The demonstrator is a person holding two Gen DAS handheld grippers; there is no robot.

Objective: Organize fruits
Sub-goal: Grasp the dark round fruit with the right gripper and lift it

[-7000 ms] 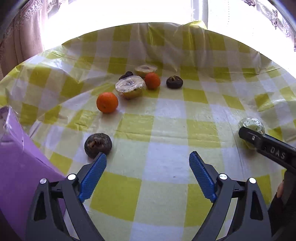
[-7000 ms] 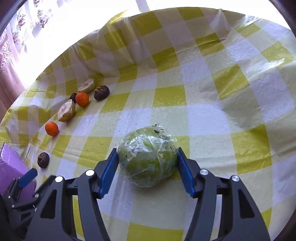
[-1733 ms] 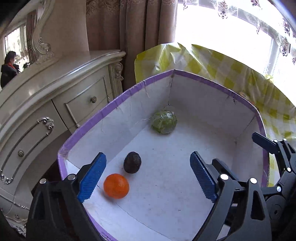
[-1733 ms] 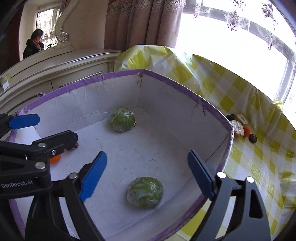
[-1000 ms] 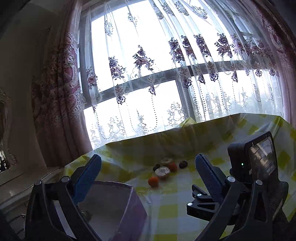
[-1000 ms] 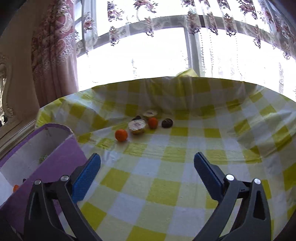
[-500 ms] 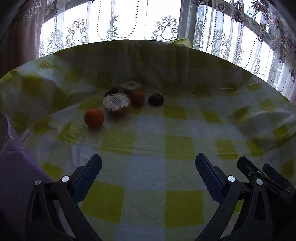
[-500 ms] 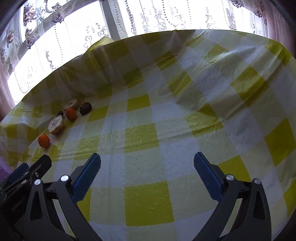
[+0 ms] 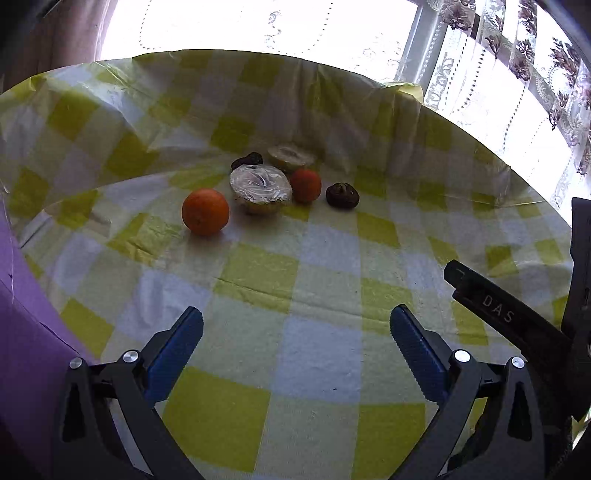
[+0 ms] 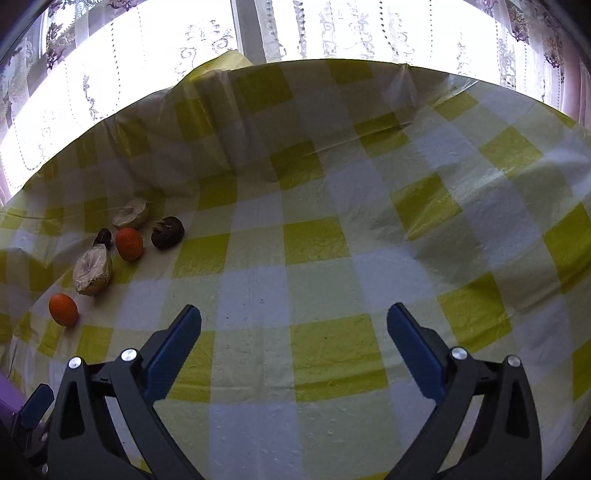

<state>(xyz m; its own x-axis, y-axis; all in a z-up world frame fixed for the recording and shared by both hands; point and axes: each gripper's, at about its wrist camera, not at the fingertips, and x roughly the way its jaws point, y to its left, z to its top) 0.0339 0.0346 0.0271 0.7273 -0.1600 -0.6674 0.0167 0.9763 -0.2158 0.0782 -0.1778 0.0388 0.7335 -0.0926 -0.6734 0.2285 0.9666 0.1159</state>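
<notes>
Several fruits lie in a cluster on the yellow checked tablecloth [image 9: 317, 347]: an orange [image 9: 205, 216], a plastic-wrapped half fruit [image 9: 260, 187], a smaller orange [image 9: 305, 185], a dark fruit [image 9: 342, 195], another dark fruit [image 9: 246, 160] and a cut half fruit [image 9: 290, 155]. My left gripper [image 9: 295, 341] is open and empty, well short of the cluster. My right gripper [image 10: 293, 339] is open and empty over bare cloth; the cluster shows at its far left, with the orange [image 10: 63, 309] nearest. The right gripper's finger [image 9: 491, 306] shows at the left wrist view's right edge.
A purple box wall [image 9: 26, 332] stands at the left edge of the left wrist view; a corner of it [image 10: 7, 400] shows at the lower left of the right wrist view. The cloth rises in folds against the lace-curtained window [image 10: 295, 33] behind.
Both grippers left the purple box, where the wrapped green fruit was released, swung back over the table and came lower and nearer the fruit cluster. Both stay open.
</notes>
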